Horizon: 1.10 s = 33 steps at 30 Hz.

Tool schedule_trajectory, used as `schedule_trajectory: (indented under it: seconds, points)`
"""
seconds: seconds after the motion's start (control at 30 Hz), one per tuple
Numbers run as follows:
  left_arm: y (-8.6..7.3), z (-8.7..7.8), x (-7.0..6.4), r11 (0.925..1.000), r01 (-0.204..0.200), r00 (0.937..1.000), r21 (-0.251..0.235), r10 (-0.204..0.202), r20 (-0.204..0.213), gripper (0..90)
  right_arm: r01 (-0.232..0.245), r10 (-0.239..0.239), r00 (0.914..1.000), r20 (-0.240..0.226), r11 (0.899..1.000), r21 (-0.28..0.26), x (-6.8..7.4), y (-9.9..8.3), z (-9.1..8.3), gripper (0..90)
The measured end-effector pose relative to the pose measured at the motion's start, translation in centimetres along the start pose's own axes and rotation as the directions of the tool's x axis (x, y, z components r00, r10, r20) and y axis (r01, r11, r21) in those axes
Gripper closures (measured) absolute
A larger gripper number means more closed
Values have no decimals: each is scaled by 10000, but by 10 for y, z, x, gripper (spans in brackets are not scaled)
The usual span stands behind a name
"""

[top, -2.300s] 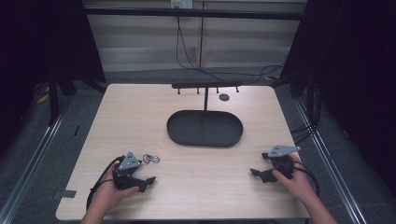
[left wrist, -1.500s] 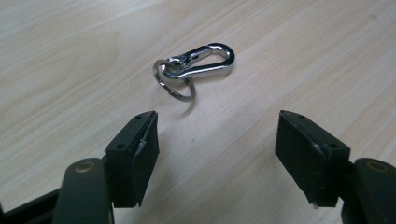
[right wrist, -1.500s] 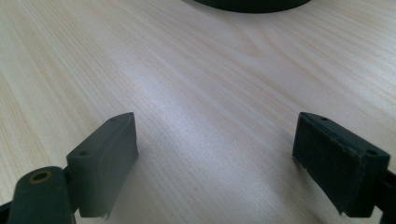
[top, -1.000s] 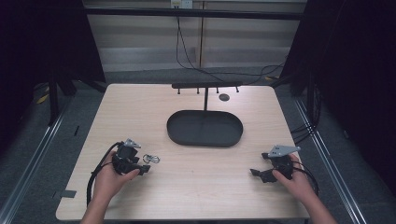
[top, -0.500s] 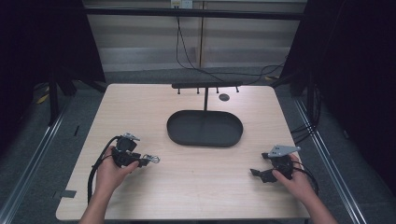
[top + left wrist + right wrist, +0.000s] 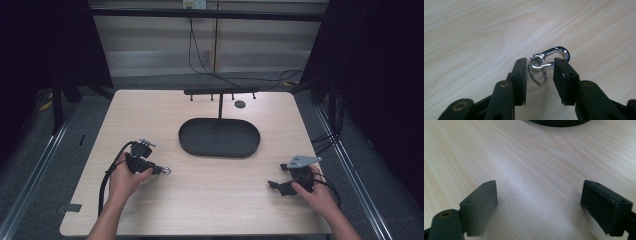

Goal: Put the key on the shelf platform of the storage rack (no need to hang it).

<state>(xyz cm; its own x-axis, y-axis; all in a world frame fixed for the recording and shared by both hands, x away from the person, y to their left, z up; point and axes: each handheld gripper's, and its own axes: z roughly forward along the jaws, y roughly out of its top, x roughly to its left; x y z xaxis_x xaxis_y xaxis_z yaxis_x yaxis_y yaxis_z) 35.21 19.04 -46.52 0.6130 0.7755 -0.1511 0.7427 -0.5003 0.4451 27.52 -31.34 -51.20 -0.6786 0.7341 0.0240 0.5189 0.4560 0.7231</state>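
Where the left gripper view looks along its own jaws: left tool (image 6: 540,68), jaws partly apart, straddling a silver carabiner clip (image 6: 550,56) with attached split ring (image 6: 537,73), both flat on the pale wood table (image 6: 474,30). Narrow end of clip and ring between the jaw tips; wider hooked end beyond them, toward upper right of frame. Contact between pads and metal: cannot tell. High view: left tool (image 6: 162,170) at lower left of frame, held in left hand (image 6: 122,180), clip a small glint at its tip. Right tool (image 6: 539,205), jaws wide apart, nothing between, bare table beneath. High view: right tool (image 6: 274,185) at lower right, in right hand (image 6: 315,192). Black oval tray (image 6: 220,138) at centre, well apart from both.
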Motion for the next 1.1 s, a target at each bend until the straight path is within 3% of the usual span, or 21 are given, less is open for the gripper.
schedule_trajectory:
  seconds: [0.17, 0.3, 0.43, 0.5, 0.67, 1.1]
  points:
    - [2, 1, 1, 9991, 431, 9990, 23, -431, 148, 678, 14, -14, 10000, -5, 10000, -9, 0, 0, 0, 135]
    - [3, 2, 2, 9984, 479, 9985, 307, -487, 254, 722, 9, -9, 10000, -8, 10000, -3, 0, 0, 0, 134]
    - [7, 5, 1, 9958, 579, 9966, 710, -618, 539, 884, 13, -13, 10000, -6, 10000, -8, 0, 0, 0, 134]
    - [9, 5, 1, 9926, 782, 9946, 931, -841, 612, 889, 12, -12, 10000, -4, 10000, -10, 0, 0, 0, 134]
    - [15, 1, -2, 9910, 645, 9951, 1174, -726, 665, 891, 14, -14, 10000, -7, 10000, -10, 0, 0, 0, 135]
    - [33, -26, -10, 9949, 273, 9941, 972, -373, 1018, 892, 4, -4, 10000, -3, 10000, 3, 0, 0, 0, 135]
